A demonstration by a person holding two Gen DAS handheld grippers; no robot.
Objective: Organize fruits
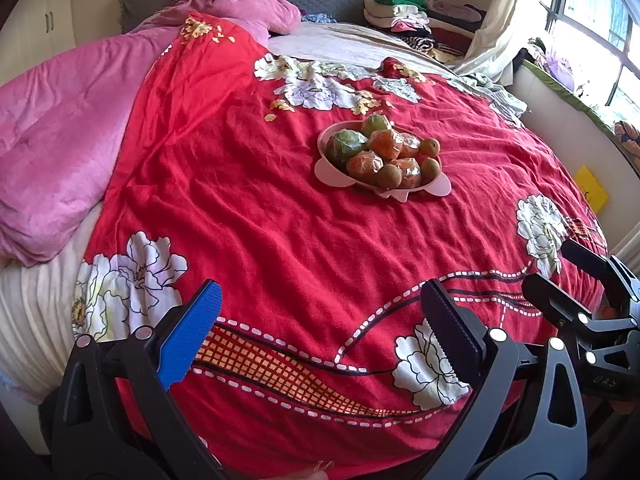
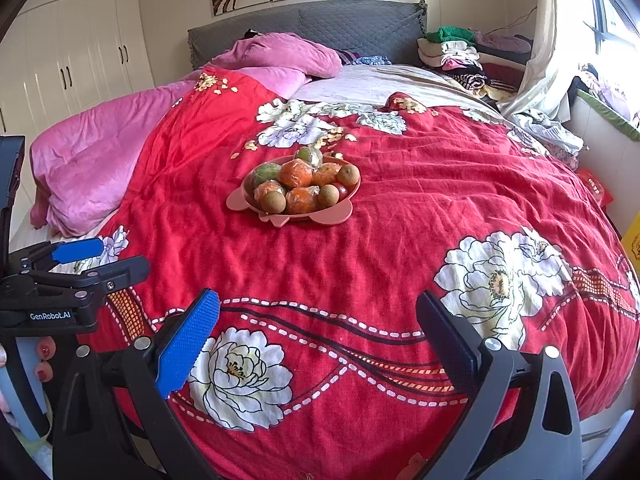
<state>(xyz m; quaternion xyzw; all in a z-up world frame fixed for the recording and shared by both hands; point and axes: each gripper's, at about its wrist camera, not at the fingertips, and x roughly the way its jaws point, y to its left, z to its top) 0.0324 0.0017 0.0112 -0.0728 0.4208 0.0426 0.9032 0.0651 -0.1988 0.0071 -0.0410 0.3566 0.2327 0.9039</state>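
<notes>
A pink animal-shaped plate [image 1: 334, 176] [image 2: 240, 202] lies on the red floral bedspread, mid-bed. It holds a pile of fruit: wrapped orange fruits [image 1: 386, 144] [image 2: 295, 173], green ones [image 1: 345, 145] [image 2: 266, 172] and small brown round ones [image 1: 390, 176] [image 2: 273, 201]. My left gripper [image 1: 320, 320] is open and empty, well short of the plate near the bed's foot. My right gripper [image 2: 318, 324] is open and empty, also well short of the plate. Each gripper shows at the edge of the other's view, the right one [image 1: 576, 276] and the left one [image 2: 102, 258].
The red bedspread [image 1: 260, 208] [image 2: 400, 220] is wrinkled. A pink quilt [image 1: 52, 140] [image 2: 92, 160] lies bunched on the left. Folded clothes [image 1: 404, 16] [image 2: 456, 52] are stacked at the far right by the grey headboard. White wardrobes [image 2: 80, 56] stand left, a window [image 1: 592, 32] right.
</notes>
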